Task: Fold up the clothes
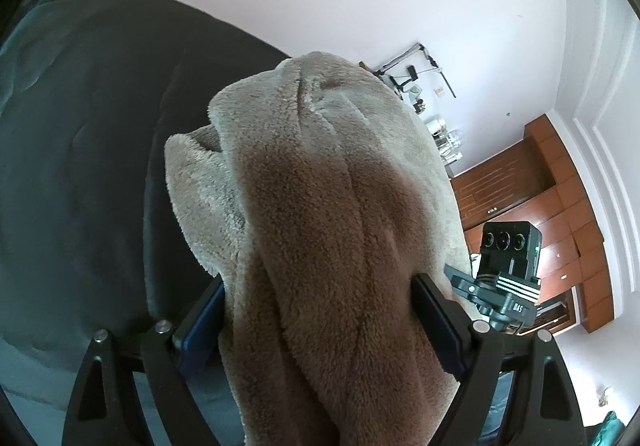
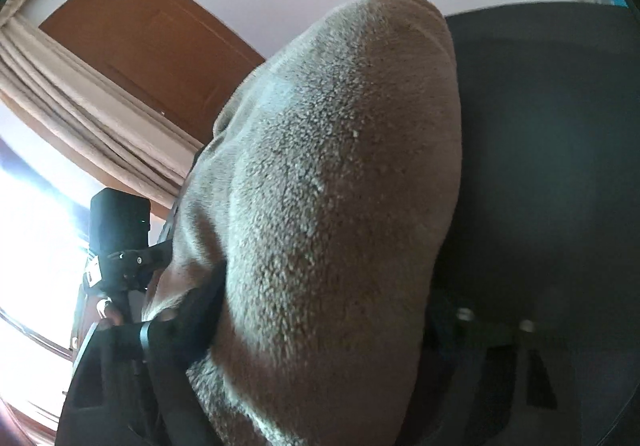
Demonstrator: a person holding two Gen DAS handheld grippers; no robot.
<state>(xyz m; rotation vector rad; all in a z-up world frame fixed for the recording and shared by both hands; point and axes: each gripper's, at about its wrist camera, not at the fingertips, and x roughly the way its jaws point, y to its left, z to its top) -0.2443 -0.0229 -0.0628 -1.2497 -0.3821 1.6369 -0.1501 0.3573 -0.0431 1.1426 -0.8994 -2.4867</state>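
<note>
A beige fleece garment (image 1: 320,185) is bunched up and rises in front of the left wrist camera. It fills the gap of my left gripper (image 1: 320,306), and both blue pads (image 1: 200,330) press on it. The same fleece (image 2: 340,185) bulges between the dark fingers (image 2: 196,310) of my right gripper (image 2: 324,318), touching both sides. Under it lies a dark bed cover (image 1: 80,125) (image 2: 540,125). The right gripper's body (image 1: 508,266) shows close beside the left one. The left gripper's body (image 2: 120,230) shows at the left edge of the fleece.
A wooden wardrobe (image 1: 560,205) and a shelf of small items (image 1: 440,125) stand by the white wall. In the right wrist view are a wooden door (image 2: 148,45), beige curtains (image 2: 80,93) and a bright window (image 2: 32,226).
</note>
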